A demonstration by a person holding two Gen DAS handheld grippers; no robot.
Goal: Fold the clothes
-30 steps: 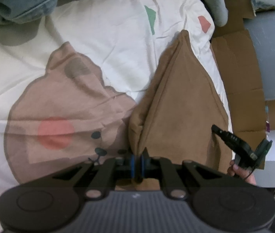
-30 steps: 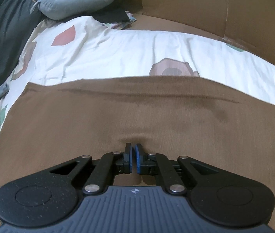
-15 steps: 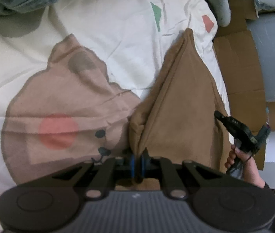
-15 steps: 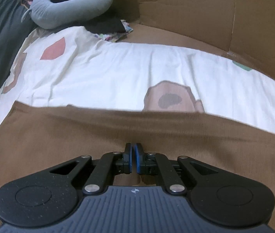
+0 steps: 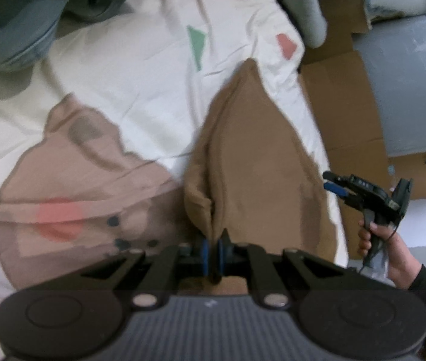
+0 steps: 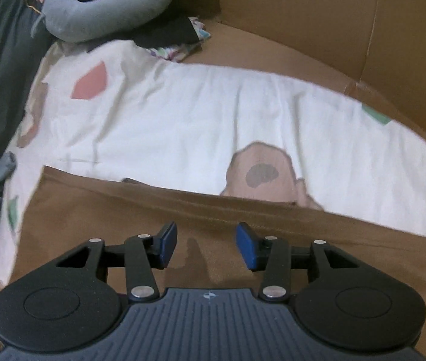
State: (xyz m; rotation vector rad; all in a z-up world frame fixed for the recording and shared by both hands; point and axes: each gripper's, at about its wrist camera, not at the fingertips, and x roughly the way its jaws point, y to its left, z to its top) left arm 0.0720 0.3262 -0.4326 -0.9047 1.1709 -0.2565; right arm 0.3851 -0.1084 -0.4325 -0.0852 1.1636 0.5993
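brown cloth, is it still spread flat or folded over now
Folded over: the brown cloth lies doubled on the bedsheet, two layers showing at its near edge.

The left wrist view looks steeply down along the left gripper (image 5: 212,255), close above the brown garment (image 5: 255,162), which runs away ahead of its fingers over the printed bedsheet (image 5: 140,90); off to its right stands the right gripper (image 5: 337,185), seen from the side. The right wrist view looks more steeply down from just over the same garment (image 6: 152,219), crossing ahead of the right gripper (image 6: 206,245), with cardboard (image 6: 303,15) beyond. Both views share garment and bedsheet (image 6: 182,114).
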